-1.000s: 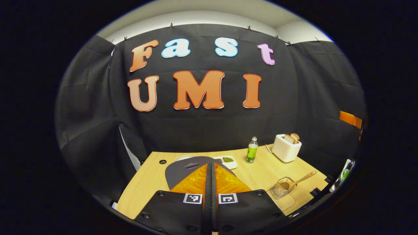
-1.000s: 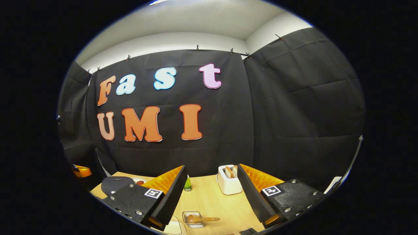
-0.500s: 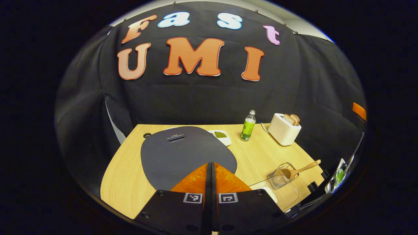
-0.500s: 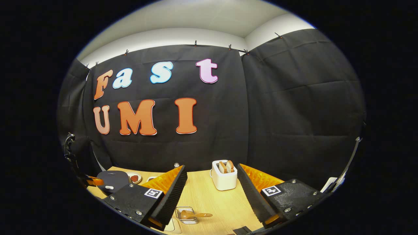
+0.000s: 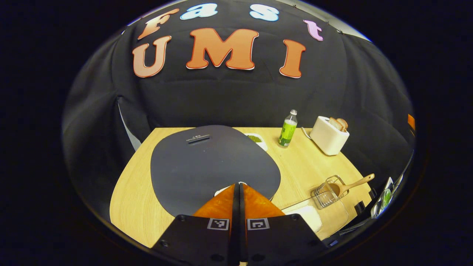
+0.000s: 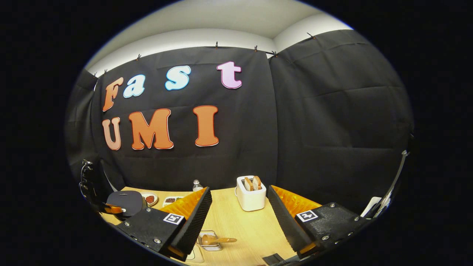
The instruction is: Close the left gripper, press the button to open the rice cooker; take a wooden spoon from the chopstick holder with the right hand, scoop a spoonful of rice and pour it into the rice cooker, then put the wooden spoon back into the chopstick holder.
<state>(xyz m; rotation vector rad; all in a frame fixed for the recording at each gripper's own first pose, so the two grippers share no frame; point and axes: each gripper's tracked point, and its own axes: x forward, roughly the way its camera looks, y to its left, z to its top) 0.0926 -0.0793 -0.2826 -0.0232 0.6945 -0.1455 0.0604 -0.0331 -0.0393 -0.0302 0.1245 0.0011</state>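
Now, left gripper [image 5: 238, 188]: fingers pressed together over the one dark grey rice cooker's lid [image 5: 207, 159]
Right gripper [image 6: 238, 218]: fingers spread, holding nothing
Wooden spoon [image 5: 351, 184]: one, in wire chopstick holder [image 5: 327, 194], table's right edge

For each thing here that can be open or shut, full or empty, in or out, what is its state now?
Rice cooker: lid shut.
Left gripper: shut, fingers together at the lid's front edge.
Right gripper: open, holds nothing.
Wooden spoon: in its holder, handle leaning out.
Chopstick holder: upright, holds the spoon.
Toaster: bread in the slots.
Bottle: upright, capped.
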